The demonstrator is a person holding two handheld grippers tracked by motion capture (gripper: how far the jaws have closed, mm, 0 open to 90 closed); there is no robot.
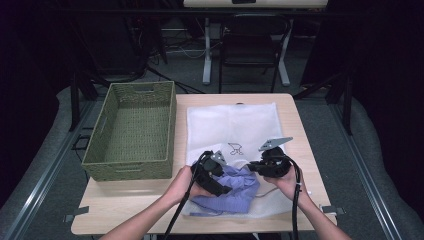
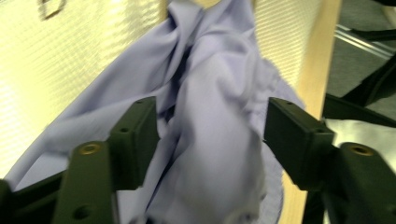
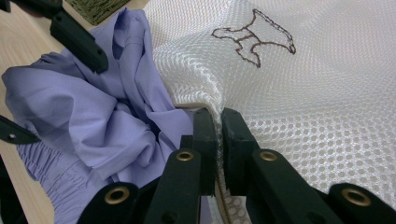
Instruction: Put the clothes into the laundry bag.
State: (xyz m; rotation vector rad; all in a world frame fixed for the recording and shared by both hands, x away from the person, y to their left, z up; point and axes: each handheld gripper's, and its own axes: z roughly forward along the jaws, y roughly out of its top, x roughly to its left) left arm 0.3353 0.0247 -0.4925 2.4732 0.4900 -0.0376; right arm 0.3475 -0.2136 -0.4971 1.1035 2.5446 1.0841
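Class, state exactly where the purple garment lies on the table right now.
In the high view the purple garment lies crumpled at the table's near edge, at the mouth of the white mesh bag, between the left gripper and right gripper.

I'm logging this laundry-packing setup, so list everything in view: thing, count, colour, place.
mesh bag: one, white with a small brown outline figure, flat on the table's right half.
garment: one, lilac, crumpled at the bag's near edge.
basket: one, green woven, on the table's left half, nothing seen inside.
table: one, light wood.
chair: one, dark, beyond the table.
left gripper: one, black, jaws apart around a garment fold, pads not pressing.
right gripper: one, black, shut on the mesh bag's edge.
hands: two, entering from the bottom of the high view.
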